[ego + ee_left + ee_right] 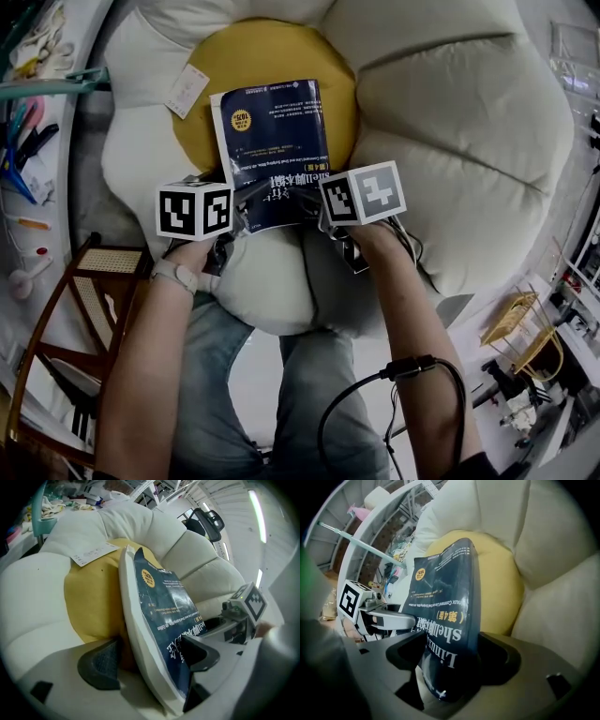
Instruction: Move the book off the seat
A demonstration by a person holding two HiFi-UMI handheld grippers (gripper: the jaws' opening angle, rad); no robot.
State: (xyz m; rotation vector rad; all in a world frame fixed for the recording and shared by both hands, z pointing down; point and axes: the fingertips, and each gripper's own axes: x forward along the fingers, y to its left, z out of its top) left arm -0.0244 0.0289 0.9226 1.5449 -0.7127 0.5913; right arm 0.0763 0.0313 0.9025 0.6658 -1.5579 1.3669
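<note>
The book (267,150) lies on the yellow centre (281,52) of the flower-shaped seat (469,112). The cover reads "Linux shell", "第4版" and "Edition". The left gripper (246,211) and the right gripper (314,208) are each clamped on the book's near edge.

The left gripper (150,660) and the right gripper (452,656) are grey with 2 black jaws and 1 cube (194,210) of black-and-white square markers each. The person wears blue jeans (214,375), a white wristband (175,276) and a black strap (408,367) with a black cable (323,422).
</note>
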